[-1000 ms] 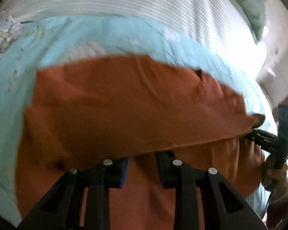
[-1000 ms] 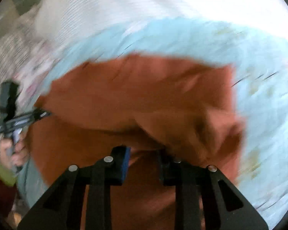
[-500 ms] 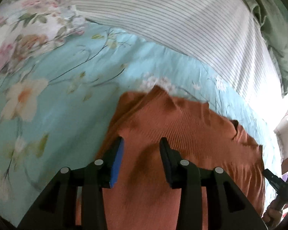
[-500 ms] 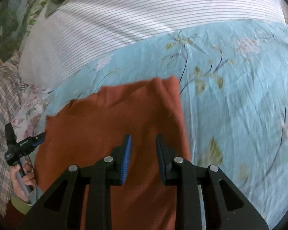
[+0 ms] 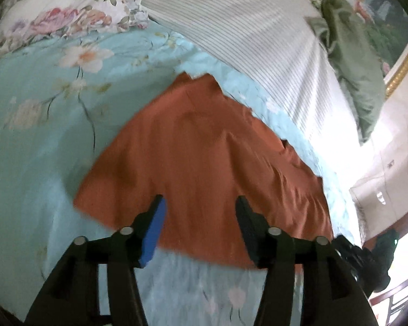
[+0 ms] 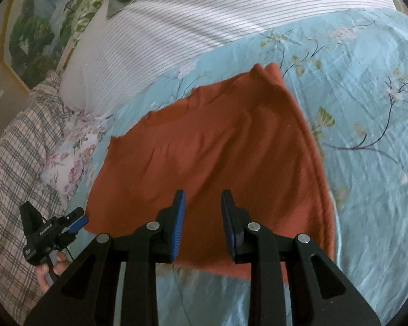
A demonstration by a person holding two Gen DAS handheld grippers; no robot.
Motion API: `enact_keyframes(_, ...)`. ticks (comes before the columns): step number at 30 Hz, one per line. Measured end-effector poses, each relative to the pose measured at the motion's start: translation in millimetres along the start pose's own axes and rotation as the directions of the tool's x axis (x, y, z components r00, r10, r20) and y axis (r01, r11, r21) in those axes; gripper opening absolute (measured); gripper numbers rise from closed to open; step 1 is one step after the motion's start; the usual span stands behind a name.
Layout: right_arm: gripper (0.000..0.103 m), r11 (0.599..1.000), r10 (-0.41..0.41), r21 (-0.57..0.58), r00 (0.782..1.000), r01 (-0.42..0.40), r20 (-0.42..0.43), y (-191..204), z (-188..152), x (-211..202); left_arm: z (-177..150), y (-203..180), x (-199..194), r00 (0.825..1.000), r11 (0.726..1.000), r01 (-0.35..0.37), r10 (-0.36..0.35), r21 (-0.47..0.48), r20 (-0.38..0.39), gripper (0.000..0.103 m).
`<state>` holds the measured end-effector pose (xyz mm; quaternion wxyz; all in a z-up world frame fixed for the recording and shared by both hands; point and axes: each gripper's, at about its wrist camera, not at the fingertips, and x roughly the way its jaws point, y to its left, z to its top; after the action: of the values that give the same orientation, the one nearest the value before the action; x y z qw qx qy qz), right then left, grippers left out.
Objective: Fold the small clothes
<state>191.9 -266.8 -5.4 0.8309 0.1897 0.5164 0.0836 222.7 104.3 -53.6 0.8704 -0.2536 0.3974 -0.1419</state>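
A rust-orange garment point(image 5: 204, 163) lies folded flat on the light blue floral bedspread point(image 5: 35, 141); it also shows in the right wrist view point(image 6: 217, 146). My left gripper point(image 5: 200, 203) is open and empty, hovering over the garment's near edge. My right gripper point(image 6: 202, 198) is open and empty over the near edge too. The left gripper point(image 6: 76, 221) shows at the garment's left corner in the right wrist view. The right gripper point(image 5: 348, 247) shows dark and blurred at the garment's right corner in the left wrist view.
A white striped pillow point(image 5: 258, 35) lies beyond the garment, also in the right wrist view point(image 6: 204, 21). A green cloth point(image 5: 351, 62) lies on it. A floral pillow point(image 5: 54, 13) and a plaid cloth point(image 6: 16, 149) lie at the bed's side.
Both grippers carried the garment's edge forward, folded it over, then opened and let go. They have since drawn back toward the near edge.
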Motion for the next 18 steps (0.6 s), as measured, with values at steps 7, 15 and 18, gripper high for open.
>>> enact_keyframes(7,0.031,1.0,0.017,-0.004,1.0,-0.017,-0.019,6,-15,-4,-32,12,-3,0.998,0.998,0.028,-0.032,-0.062,-0.055,0.059)
enact_keyframes(15,0.045,1.0,0.022,-0.003,0.999,-0.022,-0.029,7,-26,-14,-42,16,-4,0.995,0.99,0.086,-0.091,-0.113,-0.036,0.072)
enact_keyframes(18,0.045,1.0,0.027,-0.011,0.999,-0.028,-0.035,8,-29,-17,-41,19,4,0.994,0.986,0.088,-0.095,-0.144,-0.046,0.074)
